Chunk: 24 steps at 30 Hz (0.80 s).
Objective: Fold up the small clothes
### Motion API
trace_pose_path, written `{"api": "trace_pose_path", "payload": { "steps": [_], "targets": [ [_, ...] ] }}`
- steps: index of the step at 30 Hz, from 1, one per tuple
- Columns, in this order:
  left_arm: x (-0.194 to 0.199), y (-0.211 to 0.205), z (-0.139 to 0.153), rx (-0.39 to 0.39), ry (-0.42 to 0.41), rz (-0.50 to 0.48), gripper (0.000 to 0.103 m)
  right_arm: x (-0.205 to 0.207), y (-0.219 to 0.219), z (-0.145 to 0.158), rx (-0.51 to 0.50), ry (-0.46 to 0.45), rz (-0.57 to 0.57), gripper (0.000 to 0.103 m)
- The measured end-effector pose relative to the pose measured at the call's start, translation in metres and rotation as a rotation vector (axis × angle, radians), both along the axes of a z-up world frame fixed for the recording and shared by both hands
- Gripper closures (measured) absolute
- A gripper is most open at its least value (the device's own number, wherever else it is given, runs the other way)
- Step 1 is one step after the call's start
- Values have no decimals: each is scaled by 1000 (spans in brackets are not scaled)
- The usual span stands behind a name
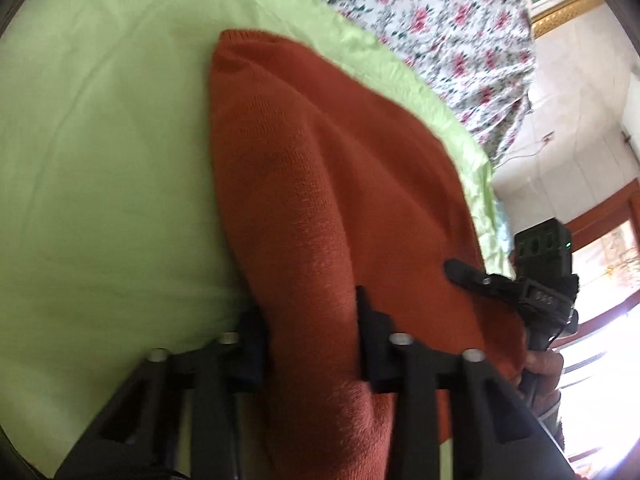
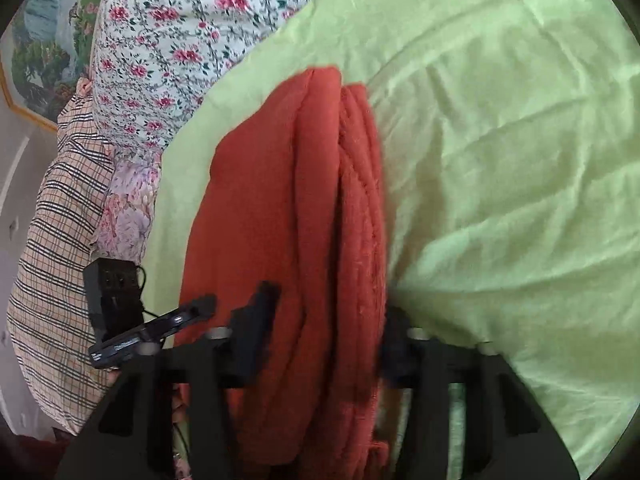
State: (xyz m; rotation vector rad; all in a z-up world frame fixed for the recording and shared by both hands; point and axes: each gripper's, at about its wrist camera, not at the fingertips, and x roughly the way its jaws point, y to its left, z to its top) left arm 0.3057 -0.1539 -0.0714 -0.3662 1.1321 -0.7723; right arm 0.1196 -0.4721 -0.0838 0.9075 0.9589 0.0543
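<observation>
- The pale green sheet [image 1: 100, 160] covers the bed and carries everything else; a flowered cloth [image 2: 168, 32] lies along its far edge, and a checked cloth [image 2: 52, 240] sits beside that in the right wrist view.
- The rust-orange knitted garment [image 1: 312, 184] lies on the green sheet, folded into a long, thick bundle. In the right wrist view its stacked layers show as parallel ridges along one edge [image 2: 356, 200].
- The left gripper [image 1: 310, 336] tilts downward over the near end of the bundle, its jaws clamped on a thick fold of the knit that bulges between them.
- The right gripper [image 2: 324, 344] tilts down likewise, its jaws closed on the layered edge of the same garment.
- A hand [image 1: 540, 368] shows at the right gripper's handle in the left wrist view, just beside the garment's near corner.
</observation>
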Motion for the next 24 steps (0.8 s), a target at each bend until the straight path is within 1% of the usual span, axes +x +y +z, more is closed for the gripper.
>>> {"api": "trace_pose_path", "payload": {
  "steps": [1, 3, 5, 6, 10, 13, 16, 18, 21, 23, 24],
  "targets": [
    [-3, 3, 4, -7, -9, -1, 76, -1, 2, 1, 6, -9, -6, 73],
    [-12, 11, 16, -7, -41, -2, 77, -5, 11, 9, -31, -28, -17, 78],
    [-27, 25, 35, 10, -102, -10, 77, -9, 22, 16, -42, -51, -25, 79],
    [-33, 32, 41, 10, -114, -12, 77, -10, 29, 19, -39, -63, -22, 80],
    [-62, 82, 66, 39, -171, -4, 77, -10, 75, 22, 2, -119, 18, 80],
    [-83, 120, 74, 66, -196, 10, 77, -1, 110, 18, 50, -156, 53, 80],
    [-99, 154, 73, 87, -204, 40, 77, 10, 145, 12, 97, -180, 90, 80],
    [-107, 171, 65, 92, -189, 60, 77, 18, 167, 9, 101, -184, 119, 80],
    [-118, 197, 39, 91, -146, 84, 76, 23, 186, -1, 118, -167, 146, 80],
    [-119, 206, 20, 86, -115, 99, 73, 23, 192, -7, 95, -142, 156, 80],
    [-118, 208, 14, 72, -101, 111, 69, 24, 195, -9, 69, -125, 163, 80]
  ]
}}
